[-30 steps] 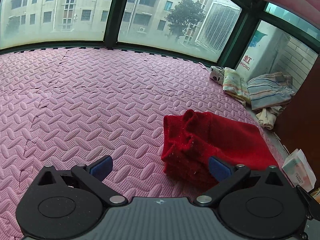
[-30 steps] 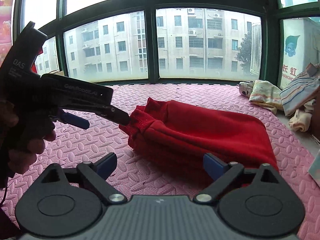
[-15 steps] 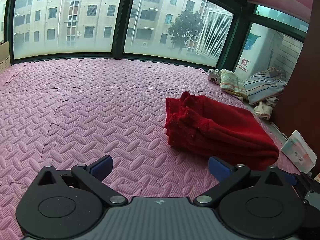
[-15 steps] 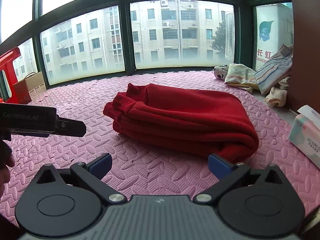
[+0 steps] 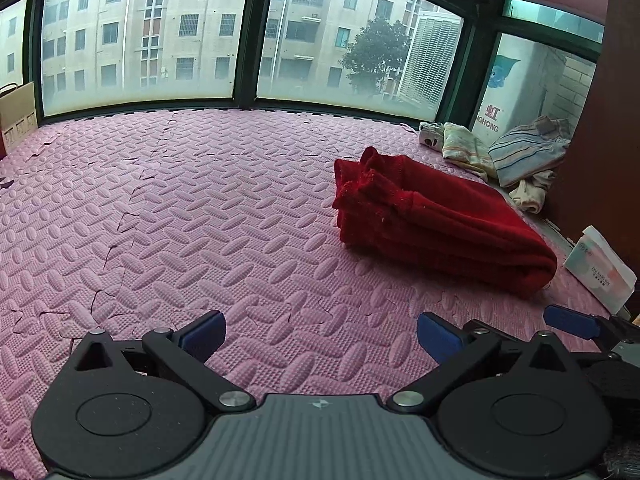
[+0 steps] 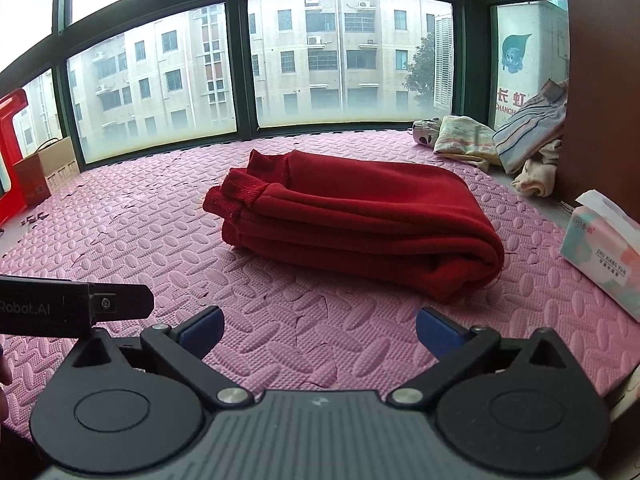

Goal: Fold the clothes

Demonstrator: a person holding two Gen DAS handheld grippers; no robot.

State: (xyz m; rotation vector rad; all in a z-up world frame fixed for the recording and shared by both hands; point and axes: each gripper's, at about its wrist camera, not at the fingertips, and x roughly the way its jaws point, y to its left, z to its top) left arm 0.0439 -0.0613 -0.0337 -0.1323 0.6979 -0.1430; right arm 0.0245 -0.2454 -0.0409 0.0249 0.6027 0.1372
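Folded red sweater (image 6: pixel 356 220) lying in a thick multi-layer bundle on the pink foam puzzle mat (image 6: pixel 280 344), its ribbed cuffs and hem at the left end and its rounded fold at the right. It sits directly ahead of the right gripper (image 6: pixel 320 330) and ahead and to the right of the left gripper (image 5: pixel 322 334); neither touches it. Both grippers stand with jaws spread wide and empty, blue pads (image 5: pixel 204 334) over bare mat. A tissue pack (image 6: pixel 600 256) lies just right of the sweater; a heap of striped and pale clothes (image 6: pixel 516 140) rests beyond, by the window wall. A cardboard box (image 6: pixel 46 170) stands far left.
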